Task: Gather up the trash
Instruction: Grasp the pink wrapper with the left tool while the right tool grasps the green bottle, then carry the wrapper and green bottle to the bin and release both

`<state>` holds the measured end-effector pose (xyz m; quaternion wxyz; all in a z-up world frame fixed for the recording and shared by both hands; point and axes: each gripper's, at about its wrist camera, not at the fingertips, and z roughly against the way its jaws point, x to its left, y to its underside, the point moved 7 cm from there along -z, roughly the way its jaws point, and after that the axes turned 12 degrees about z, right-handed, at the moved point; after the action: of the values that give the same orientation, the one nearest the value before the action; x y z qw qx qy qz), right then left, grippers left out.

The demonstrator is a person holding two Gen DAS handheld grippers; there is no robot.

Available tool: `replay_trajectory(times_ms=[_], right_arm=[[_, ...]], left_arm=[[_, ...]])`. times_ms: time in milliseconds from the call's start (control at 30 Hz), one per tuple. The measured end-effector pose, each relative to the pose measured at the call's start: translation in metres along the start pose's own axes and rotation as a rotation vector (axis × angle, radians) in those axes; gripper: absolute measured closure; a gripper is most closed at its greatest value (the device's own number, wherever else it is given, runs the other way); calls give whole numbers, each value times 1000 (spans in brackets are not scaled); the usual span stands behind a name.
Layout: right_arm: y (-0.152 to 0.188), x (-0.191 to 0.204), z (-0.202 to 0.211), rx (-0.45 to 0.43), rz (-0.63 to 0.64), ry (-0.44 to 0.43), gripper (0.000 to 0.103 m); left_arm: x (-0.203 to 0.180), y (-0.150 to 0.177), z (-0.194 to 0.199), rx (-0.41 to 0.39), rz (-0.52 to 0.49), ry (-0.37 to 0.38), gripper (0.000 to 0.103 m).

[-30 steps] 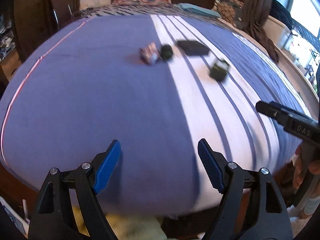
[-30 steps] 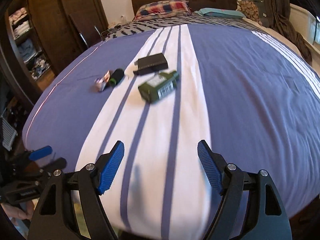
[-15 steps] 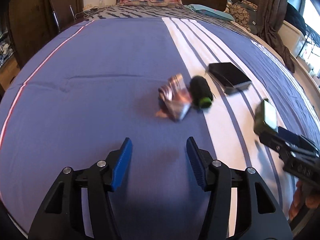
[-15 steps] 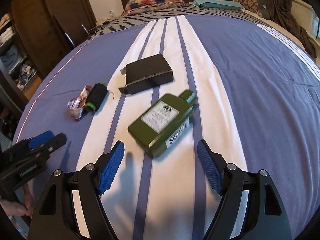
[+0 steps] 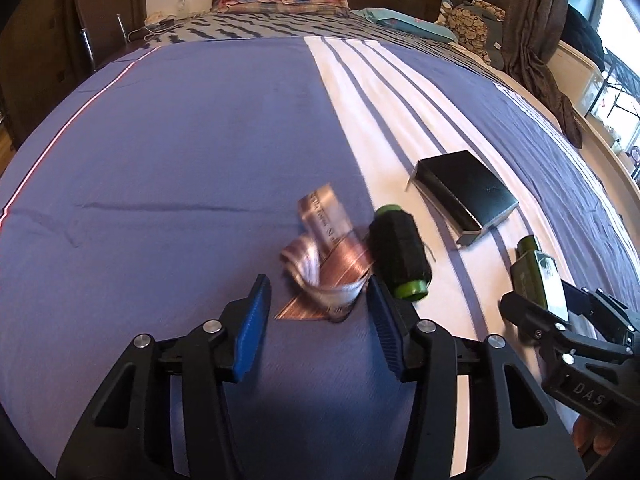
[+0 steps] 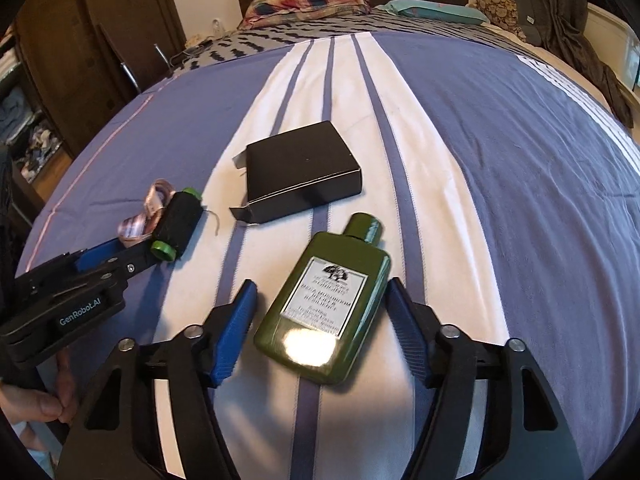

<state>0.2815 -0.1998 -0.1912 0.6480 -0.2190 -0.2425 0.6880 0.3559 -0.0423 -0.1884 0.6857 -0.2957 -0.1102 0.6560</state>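
From the left wrist view, the right gripper [image 5: 560,312] comes in at about four o'clock, and its black body carries the raised letters "DAS". From the right wrist view, the left gripper [image 6: 132,258] sits at about eight o'clock, and a strip on its body reads "GenRobot.AI" in pale letters. The green bottle [image 6: 328,312] has a white label with a tree emblem over lines of print too blurred to read, and the crumpled foil wrapper [image 5: 324,264] shows lettering I cannot make out.
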Motion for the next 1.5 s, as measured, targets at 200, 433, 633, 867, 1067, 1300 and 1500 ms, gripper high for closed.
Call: replay_trajectory(times_ms=[200, 433, 633, 867, 1067, 1300, 1500], right_arm=[[3, -1, 5, -5, 32, 7, 50], [20, -5, 23, -9, 67, 4, 59], [42, -11, 53, -37, 61, -12, 59], [73, -7, 114, -105, 102, -31, 59], [116, 3, 163, -131, 138, -71, 59], [178, 11, 189, -85, 146, -133, 59], [237, 18, 180, 20, 126, -183, 59]], left_arm=[[-3, -1, -4, 17, -10, 0, 93], [0, 20, 13, 29, -35, -6, 102], [-2, 52, 49, 17, -34, -9, 102], [-17, 95, 128, -62, -43, 29, 102], [-35, 148, 182, -88, -61, 91, 102], [-50, 227, 204, -33, -96, 129, 102], [-55, 290, 189, 80, -102, 145, 102]])
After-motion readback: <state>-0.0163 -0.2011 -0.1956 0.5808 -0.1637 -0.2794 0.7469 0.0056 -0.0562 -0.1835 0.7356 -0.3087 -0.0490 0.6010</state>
